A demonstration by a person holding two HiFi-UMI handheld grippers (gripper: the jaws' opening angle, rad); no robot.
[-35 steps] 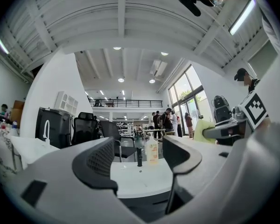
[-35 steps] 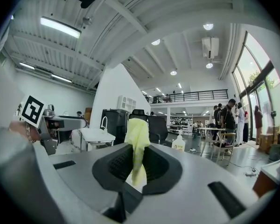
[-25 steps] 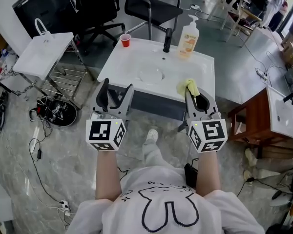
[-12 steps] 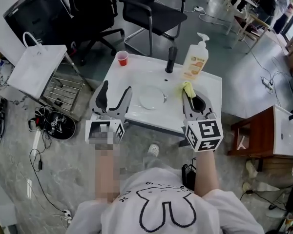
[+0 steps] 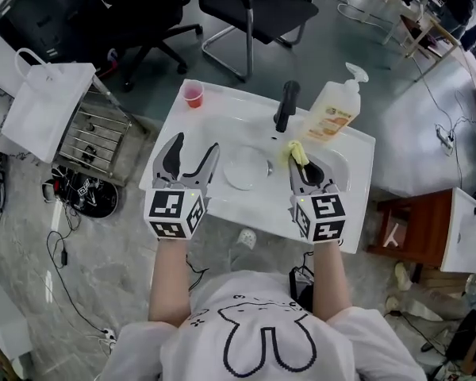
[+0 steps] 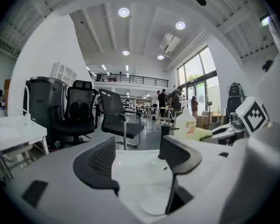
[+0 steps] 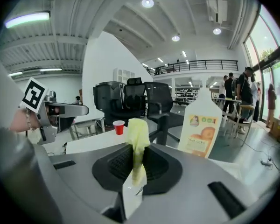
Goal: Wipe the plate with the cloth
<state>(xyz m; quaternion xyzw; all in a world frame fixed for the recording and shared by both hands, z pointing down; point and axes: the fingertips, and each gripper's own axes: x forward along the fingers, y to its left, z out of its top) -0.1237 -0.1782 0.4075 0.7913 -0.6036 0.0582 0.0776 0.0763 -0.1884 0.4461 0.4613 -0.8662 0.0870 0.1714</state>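
While the left gripper gapes above the white counter, the right gripper clamps its jaws on the cloth.

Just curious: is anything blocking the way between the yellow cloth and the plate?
Nothing visible. The cloth, clamped in the right gripper, sits just right of the plate, with only bare basin between; the faucet stands farther back.

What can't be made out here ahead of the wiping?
Plate: dirt, if any, too small in head view; partly behind the left claw in left gripper view.
Cloth: lower end hidden inside the right claw, right gripper view.
Soap bottle label: print too small, every view.
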